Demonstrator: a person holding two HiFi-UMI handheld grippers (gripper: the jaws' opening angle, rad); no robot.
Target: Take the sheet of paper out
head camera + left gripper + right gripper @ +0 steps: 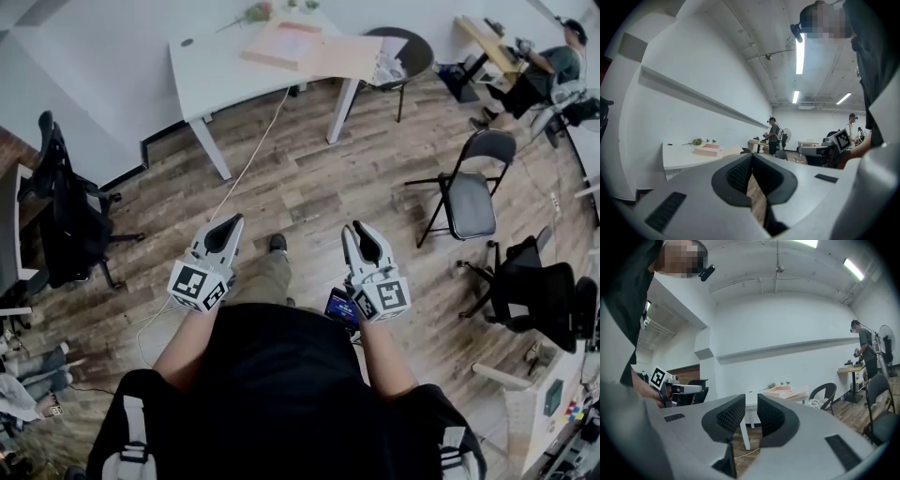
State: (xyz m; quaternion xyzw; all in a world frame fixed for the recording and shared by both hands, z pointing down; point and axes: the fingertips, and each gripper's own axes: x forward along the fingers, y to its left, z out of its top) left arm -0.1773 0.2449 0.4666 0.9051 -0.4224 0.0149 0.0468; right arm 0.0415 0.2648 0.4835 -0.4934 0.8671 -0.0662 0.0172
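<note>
I am holding both grippers out level in front of me, pointing across the wooden floor (281, 187) toward the white counter (216, 66) by the wall. The left gripper (234, 222) is showing its jaws brought together, tips meeting, with nothing between them; its own view (752, 157) is showing the ribbed pads touching at the front. The right gripper (354, 228) is carrying its jaws a narrow way apart, and through the slim gap in its own view (751, 401) I am seeing only a counter leg and floor, so nothing is sitting between the pads.

The sheet of paper (298, 37) is lying well ahead of both grippers, a pinkish rectangle on the counter top, resting with a flat tan box (352, 56); whether it is lying inside or on top of the box I cannot tell. The left gripper view is catching it to the left of the jaws (711, 149), and the right gripper view is catching it just right of the jaws, above them (780, 389). A flower (255, 13) is lying beside the box, nearer the wall.

A round-backed chair (412, 52) is standing at the counter's right end, a black folding chair (469, 197) is standing apart on my right, and an office chair (66, 216) is sitting to my left. A pale cable (248, 159) is trailing over the floor from under the counter toward me. Another person (544, 70) is working at a far desk.
</note>
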